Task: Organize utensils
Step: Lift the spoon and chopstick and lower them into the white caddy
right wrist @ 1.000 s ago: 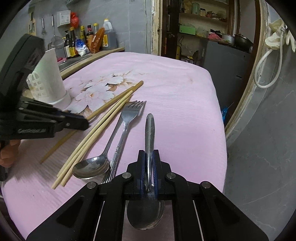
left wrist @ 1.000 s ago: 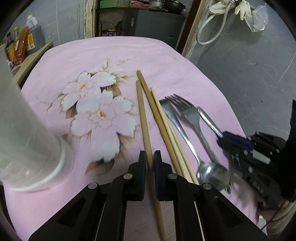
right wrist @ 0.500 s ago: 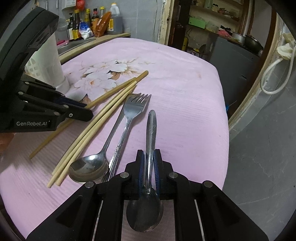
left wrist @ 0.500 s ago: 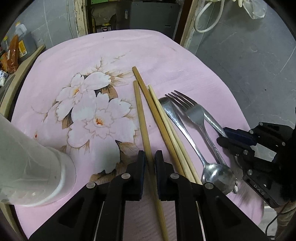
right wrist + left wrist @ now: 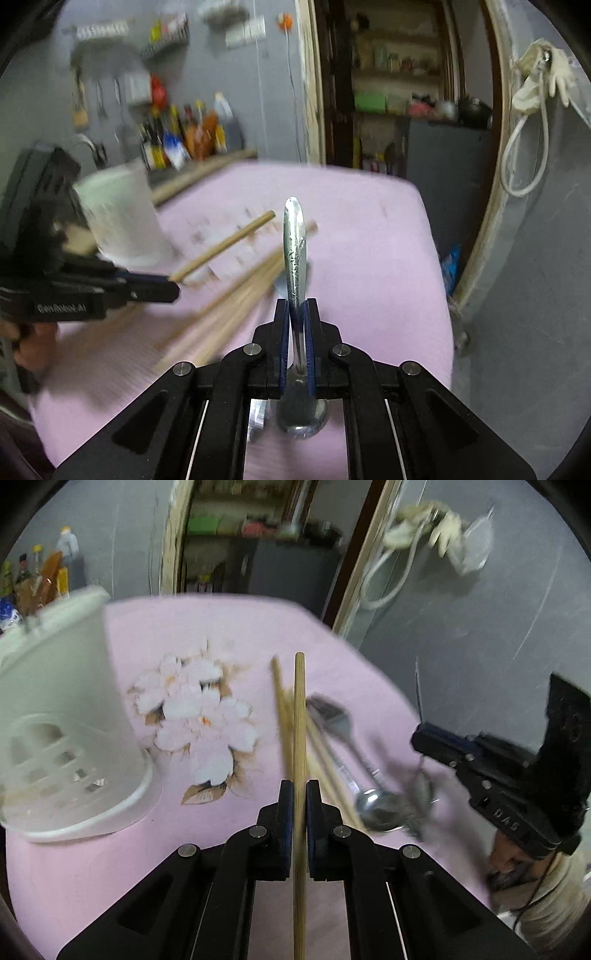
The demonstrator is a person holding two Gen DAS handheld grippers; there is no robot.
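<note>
Nearest the left wrist camera, the left gripper is clamped on a single wooden chopstick, which runs straight out between the fingers and is lifted clear of the pink flowered cloth. In the right wrist view the right gripper is closed on the handle of a metal spoon, the bowl hanging under the fingers toward the camera and the handle tip pointing away. Beyond the grippers, the other chopsticks, a fork and a second spoon lie together on the cloth. Farther off on the left stands the white slotted holder, upright near the cloth's edge. The step in hand looks like the carry: both pieces picked up, neither yet stowed. The next move probably calls for swinging each over the holder's open top, tipping it end-down and letting go, one hand at a time so they don't collide. The left view shows the holder's slotted wall and the leftover cutlery plainly; the right view blurs those, but alone shows how the spoon sits in its grip, and the shelf of bottles behind.
</note>
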